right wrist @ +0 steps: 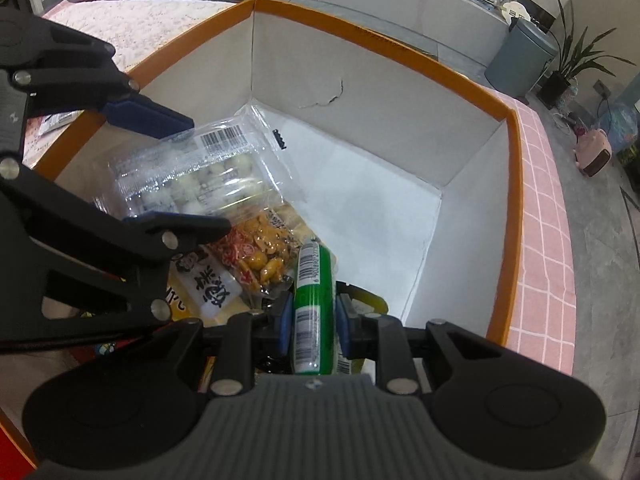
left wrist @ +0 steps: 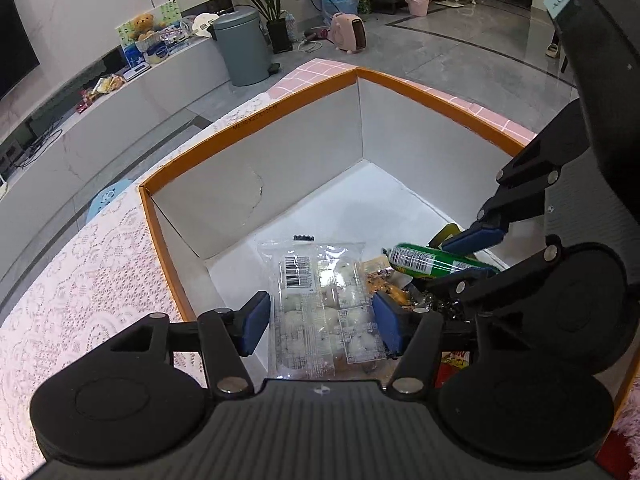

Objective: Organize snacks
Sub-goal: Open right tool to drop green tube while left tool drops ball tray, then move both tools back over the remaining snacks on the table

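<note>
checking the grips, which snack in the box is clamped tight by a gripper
The green tube: the right gripper is shut on it. The clear pack of white balls only lies between the left gripper's open pads.

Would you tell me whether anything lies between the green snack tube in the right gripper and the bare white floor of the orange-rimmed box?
Nothing visible does. The green snack tube, clamped in the right gripper, points at the orange-rimmed box's bare white floor; the peanut packet and clear bag of white balls lie to its left.

We see a matt cardboard box (left wrist: pixel 280 152) with an orange rim, a glossy clear plastic packet (left wrist: pixel 320 300), a shiny green plastic tube (right wrist: pixel 314 312), rough lace cloth (left wrist: pixel 80 280), matt black plastic grippers (left wrist: pixel 320 320) with blue rubbery pads (left wrist: pixel 256 320).
</note>
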Motion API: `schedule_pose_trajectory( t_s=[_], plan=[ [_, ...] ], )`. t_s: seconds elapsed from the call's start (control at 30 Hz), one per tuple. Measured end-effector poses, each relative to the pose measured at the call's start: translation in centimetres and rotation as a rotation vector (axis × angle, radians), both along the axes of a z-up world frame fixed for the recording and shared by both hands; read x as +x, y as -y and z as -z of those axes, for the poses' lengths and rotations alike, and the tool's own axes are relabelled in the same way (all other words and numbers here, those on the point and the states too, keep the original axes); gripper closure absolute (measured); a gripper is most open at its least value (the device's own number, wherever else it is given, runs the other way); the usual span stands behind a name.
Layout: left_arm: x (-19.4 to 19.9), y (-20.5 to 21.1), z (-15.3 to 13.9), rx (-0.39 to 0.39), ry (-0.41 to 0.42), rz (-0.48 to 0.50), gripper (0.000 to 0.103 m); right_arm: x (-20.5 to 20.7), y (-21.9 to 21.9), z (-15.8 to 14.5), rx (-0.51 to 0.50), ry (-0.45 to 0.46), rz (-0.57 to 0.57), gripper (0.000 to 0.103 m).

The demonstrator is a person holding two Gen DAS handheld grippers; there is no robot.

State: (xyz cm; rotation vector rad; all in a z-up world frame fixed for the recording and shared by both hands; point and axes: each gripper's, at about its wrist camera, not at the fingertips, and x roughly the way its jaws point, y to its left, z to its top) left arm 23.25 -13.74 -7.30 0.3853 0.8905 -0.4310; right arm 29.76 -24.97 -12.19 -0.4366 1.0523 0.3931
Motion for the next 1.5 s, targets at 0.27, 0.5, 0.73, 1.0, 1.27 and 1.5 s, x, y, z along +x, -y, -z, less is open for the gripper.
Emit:
schedule_pose_trajectory(
  t_s=[0.27, 0.5, 0.73, 1.0, 1.27, 1.5],
  plan=[
    [-1.1, -1.0, -2.0, -0.027, 0.01, -0.014, 0.027, -0.3, -0.2, -1.6, 0.004, 0.004, 0.013, 0.064],
    [-3.2, -3.0, -4.4, -0.071, 0.026, -0.067, 0.026, -2.0, -0.8, -4.2, 0.012, 0.07, 0.027, 0.054],
    [-6.8, -5.5, -7.0, -0.159, 0.105, -0.1, 0.026, -5.6, -1.5, -6.4, 0.115, 0.17, 0.07, 0.045],
    [-10.1, -9.3, -7.9, -0.184, 0.149, -0.2, 0.026, -10.1, -3.9, -7.5, 0.253, 0.279, 0.078, 0.044],
    [-11.3, -15.1, -7.6, -0.232, 0.124, -0.359, 0.026, -13.5, -8.8, -7.6, 0.318, 0.383, -0.003, 0.044],
    [-11.7, -20.4, -6.8, -0.286, 0.123, -0.458, 0.026, -14.5, -13.0, -7.1, 0.357, 0.411, -0.051, 0.039]
  ],
)
